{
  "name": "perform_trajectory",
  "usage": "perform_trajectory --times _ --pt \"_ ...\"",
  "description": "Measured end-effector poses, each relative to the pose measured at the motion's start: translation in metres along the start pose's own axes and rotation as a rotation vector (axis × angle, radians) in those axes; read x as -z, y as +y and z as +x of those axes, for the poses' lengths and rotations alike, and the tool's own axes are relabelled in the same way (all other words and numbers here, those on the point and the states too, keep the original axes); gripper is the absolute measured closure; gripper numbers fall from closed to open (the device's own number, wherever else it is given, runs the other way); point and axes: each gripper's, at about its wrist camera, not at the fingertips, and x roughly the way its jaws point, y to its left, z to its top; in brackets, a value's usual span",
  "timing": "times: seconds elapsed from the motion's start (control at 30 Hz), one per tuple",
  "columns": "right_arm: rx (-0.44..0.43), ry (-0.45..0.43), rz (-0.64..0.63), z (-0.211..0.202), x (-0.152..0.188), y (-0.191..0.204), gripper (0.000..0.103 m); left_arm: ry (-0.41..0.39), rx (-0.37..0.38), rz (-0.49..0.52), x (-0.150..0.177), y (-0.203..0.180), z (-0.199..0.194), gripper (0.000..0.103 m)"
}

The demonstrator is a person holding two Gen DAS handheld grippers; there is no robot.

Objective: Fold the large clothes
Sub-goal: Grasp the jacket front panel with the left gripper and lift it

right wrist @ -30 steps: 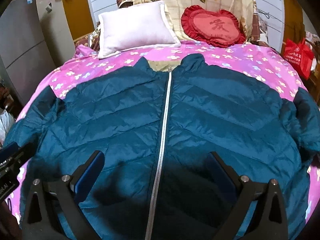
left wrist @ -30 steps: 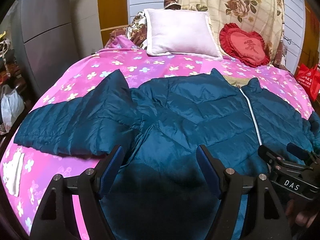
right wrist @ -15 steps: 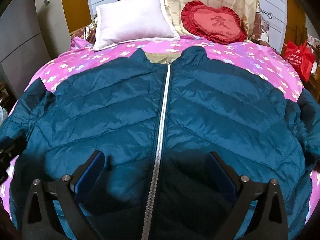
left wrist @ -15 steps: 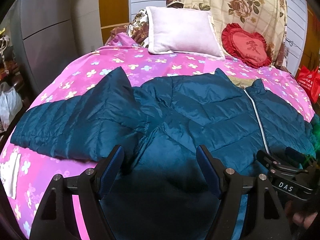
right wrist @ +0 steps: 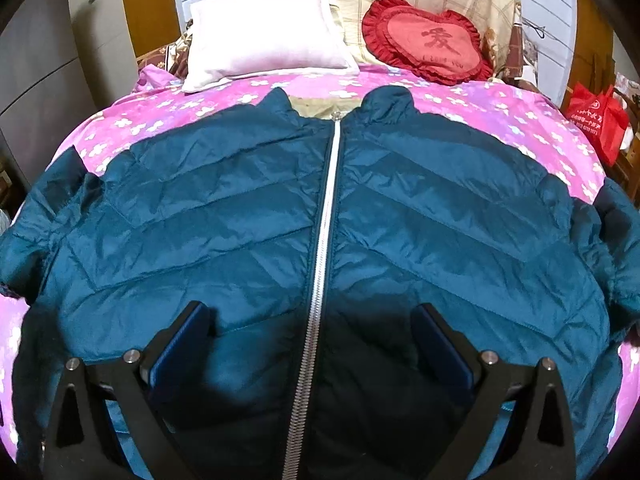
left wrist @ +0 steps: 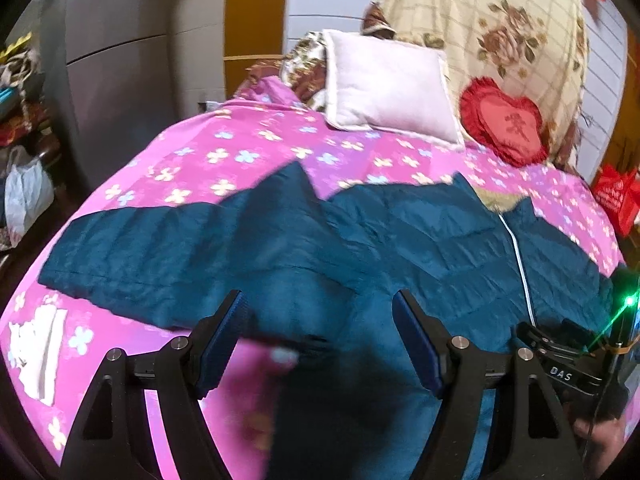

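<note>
Teal puffer jacket (right wrist: 248,216) lay flat, front up, on the pink floral bedspread (left wrist: 240,152).
My left claw (left wrist: 320,332) was w/ jaws wide apart, nothing between them, over the jacket's hem by the spread-out sleeve (left wrist: 160,248). My right claw (right wrist: 316,344) was also spread apart & empty, straddling the silver zipper (right wrist: 326,216), which was closed up to the collar. White pillow (right wrist: 264,36) & red heart cushion (right wrist: 428,44) sat at the bed's head, beyond the collar.
</note>
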Motion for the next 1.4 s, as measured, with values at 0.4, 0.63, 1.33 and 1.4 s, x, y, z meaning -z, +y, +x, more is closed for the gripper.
perform_trajectory --times 0.4,0.63,1.33,1.4 --pt "0.007 0.016 -0.011 0.004 0.004 0.004 0.000 0.031 -0.173 -0.406 -0.018 0.202 0.027 0.051" --pt "0.008 0.023 -0.018 0.006 0.005 0.004 0.000 0.008 -0.319 -0.592 -0.012 0.302 0.039 0.051" --pt "0.022 0.034 -0.045 0.007 0.006 0.008 0.000 0.021 -0.211 -0.497 -0.027 0.287 0.057 0.103" --pt "0.022 0.028 -0.060 -0.001 0.005 0.009 0.000 -0.034 -0.185 -0.435 -0.035 0.261 0.034 0.103"
